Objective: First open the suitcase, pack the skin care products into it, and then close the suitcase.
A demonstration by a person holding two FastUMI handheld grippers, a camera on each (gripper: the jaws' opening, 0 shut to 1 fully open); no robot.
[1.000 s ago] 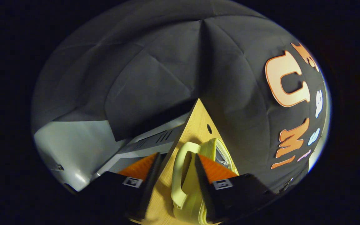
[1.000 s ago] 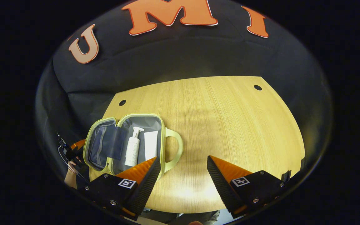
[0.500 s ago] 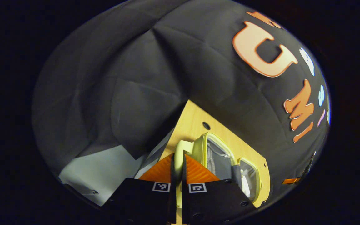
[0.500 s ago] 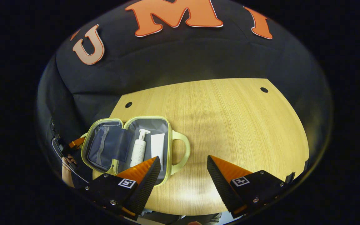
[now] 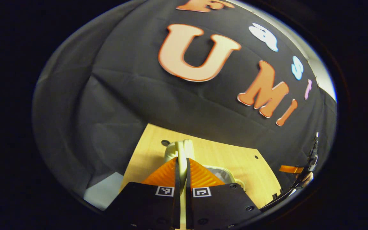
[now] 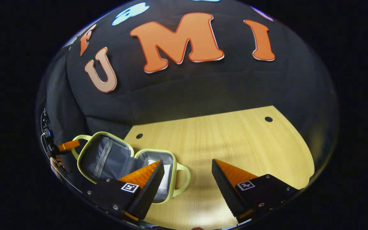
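Wooden table (image 6: 235, 143) seen pale and wood-grained, small dark holes near its far corners, booth wall cloth behind. Same table (image 5: 222, 159) caught from the left gripper view, tilted.

Pale yellow-green suitcase (image 6: 123, 159), small with grey lining, lay open at the table's left end in the right gripper view. Lid half (image 6: 105, 158) raised at a slant, grey zip pocket on its inside. Base half (image 6: 171, 179) flat on the table, loop handle sticking out toward the table's middle. White skin care item (image 6: 164, 182) glimpsed inside the base, mostly hidden behind the right gripper's own finger; could not tell which product or how many.

Lid handle (image 5: 180, 153) pinched between the two fingers of the left gripper (image 5: 181, 166): jaws closed down on the thin loop, both fingers pressed against it, loop top poking out past the fingertips. Part of the case rim and grey inside (image 5: 222, 174) seen just right of those fingers. Same left gripper (image 6: 67, 146) visible far left in the right gripper view, at the lid's handle, with part of a hand (image 6: 56, 163) below it.

Right gripper (image 6: 187, 169) hung over the table's near edge, jaws wide apart, nothing between them, left finger overlapping the case base in view. Also seen small at the far right edge of the left gripper view (image 5: 291, 168), with a hand (image 5: 307, 177) behind it.
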